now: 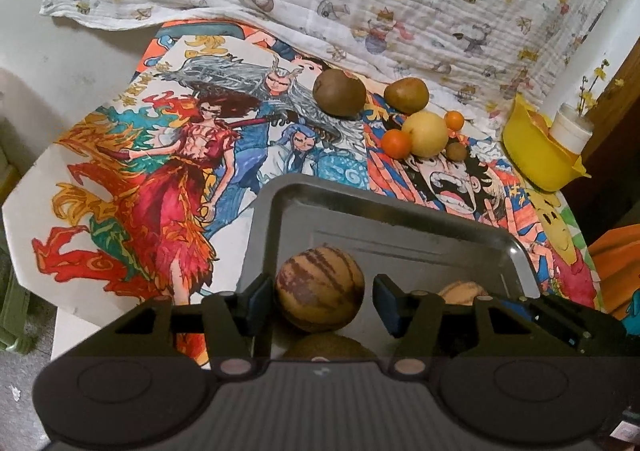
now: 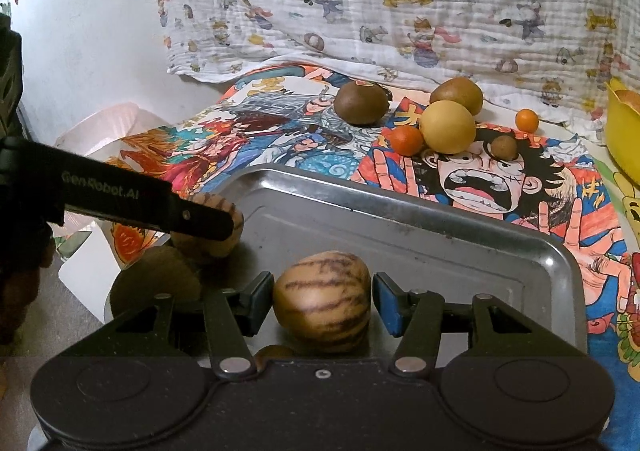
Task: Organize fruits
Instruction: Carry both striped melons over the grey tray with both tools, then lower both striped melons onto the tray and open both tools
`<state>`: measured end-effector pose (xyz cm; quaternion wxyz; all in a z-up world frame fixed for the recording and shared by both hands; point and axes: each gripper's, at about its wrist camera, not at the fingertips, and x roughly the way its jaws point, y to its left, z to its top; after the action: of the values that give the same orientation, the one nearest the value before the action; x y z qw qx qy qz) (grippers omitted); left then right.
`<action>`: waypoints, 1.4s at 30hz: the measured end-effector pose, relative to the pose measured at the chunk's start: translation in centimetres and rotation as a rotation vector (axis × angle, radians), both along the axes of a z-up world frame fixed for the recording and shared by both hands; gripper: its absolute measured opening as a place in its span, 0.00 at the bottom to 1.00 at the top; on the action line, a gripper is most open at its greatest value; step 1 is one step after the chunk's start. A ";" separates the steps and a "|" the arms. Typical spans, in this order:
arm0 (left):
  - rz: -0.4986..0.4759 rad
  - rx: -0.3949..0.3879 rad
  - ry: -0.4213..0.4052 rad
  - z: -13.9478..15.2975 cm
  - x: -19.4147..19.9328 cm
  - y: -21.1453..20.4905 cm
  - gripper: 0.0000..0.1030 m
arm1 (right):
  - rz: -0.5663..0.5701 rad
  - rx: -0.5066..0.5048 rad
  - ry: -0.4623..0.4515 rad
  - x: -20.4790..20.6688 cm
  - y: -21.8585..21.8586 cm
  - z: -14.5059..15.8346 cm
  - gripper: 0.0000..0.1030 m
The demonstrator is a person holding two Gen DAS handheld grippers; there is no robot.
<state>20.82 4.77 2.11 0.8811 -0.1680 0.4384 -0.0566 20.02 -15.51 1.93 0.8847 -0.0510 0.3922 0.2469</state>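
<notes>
Striped fruit (image 1: 320, 287) at lower centre, smooth and roll-prone, sits between spread left tool (image 1: 320, 301) fingers; grip its widest middle.

Two tan, brown-striped melons (image 2: 322, 301) (image 2: 208, 229) and a kiwi (image 2: 156, 283) lie in the steel tray (image 2: 420, 211). Beyond it, two kiwis (image 2: 361, 102), a yellow pear (image 2: 448, 127) and two small oranges (image 2: 406, 140) lie loose.
</notes>
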 end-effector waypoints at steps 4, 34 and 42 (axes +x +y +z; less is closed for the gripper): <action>0.014 0.004 -0.012 0.4 -0.5 0.4 0.65 | 0.005 0.002 -0.010 -0.5 0.0 0.3 0.58; 0.023 0.089 -0.070 2.3 -8.4 2.8 0.99 | 0.006 0.000 -0.074 -6.0 -1.9 3.1 0.98; -0.068 0.144 -0.023 1.3 -9.7 2.7 0.99 | 0.000 -0.100 -0.062 -7.0 -3.6 2.8 0.99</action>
<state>11.13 7.49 3.42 0.8935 -0.0887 0.4364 -0.0570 12.98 -19.12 4.70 0.8927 -0.1027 0.3763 0.2256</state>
